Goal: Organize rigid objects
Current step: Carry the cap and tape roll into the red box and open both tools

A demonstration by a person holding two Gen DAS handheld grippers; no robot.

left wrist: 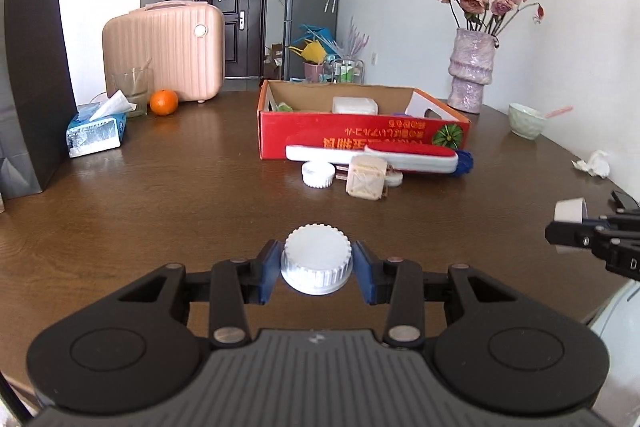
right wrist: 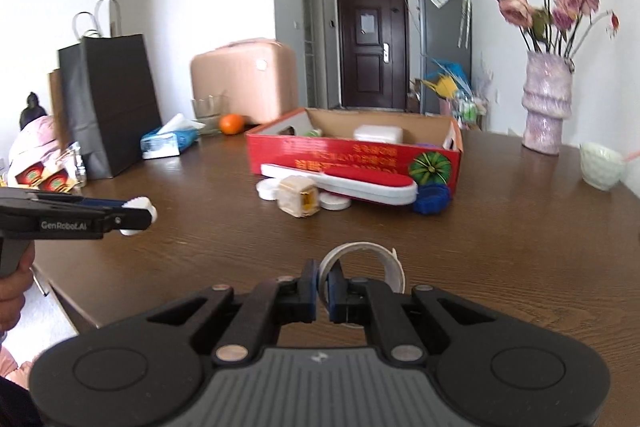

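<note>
Between my left gripper (left wrist: 316, 269) fingers: one white ridged cap (left wrist: 316, 263), clamped by its sides above the counter (left wrist: 160, 219). Right gripper (right wrist: 323, 293) fingers: nearly together, pinching the wall of a white tape ring (right wrist: 362, 263).

Ahead of both fingers, red box (left wrist: 360, 135): a white block and a few small items already inside.

Outstanding, lying against its near wall: second ridged cap (left wrist: 318, 174), beige cube (left wrist: 366, 179), red-and-white long piece (left wrist: 412, 155), blue part (left wrist: 464, 163).

Right view alone shows the blue part's lumpy shape, possibly a lid, and the hand on my left handle. Left view alone shows the crumpled tissue.
</note>
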